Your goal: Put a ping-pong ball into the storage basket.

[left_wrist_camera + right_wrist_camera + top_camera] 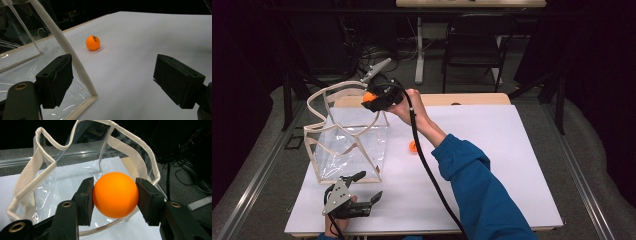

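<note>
Now the right gripper [115,195] clamps one orange plastic ball [115,194] over the mouth of the clear cream-trimmed bag [347,137] near the table's left edge; release remains. A second orange ball [93,42] waits mid-table; the left gripper [120,80] gapes empty.

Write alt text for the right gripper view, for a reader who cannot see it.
An orange ball is clamped between the two black pads of the right tongs, held above the open mouth of a clear plastic bag with cream fabric trim. The bag stands on a white table, with a dark floor and cables behind it.
</note>
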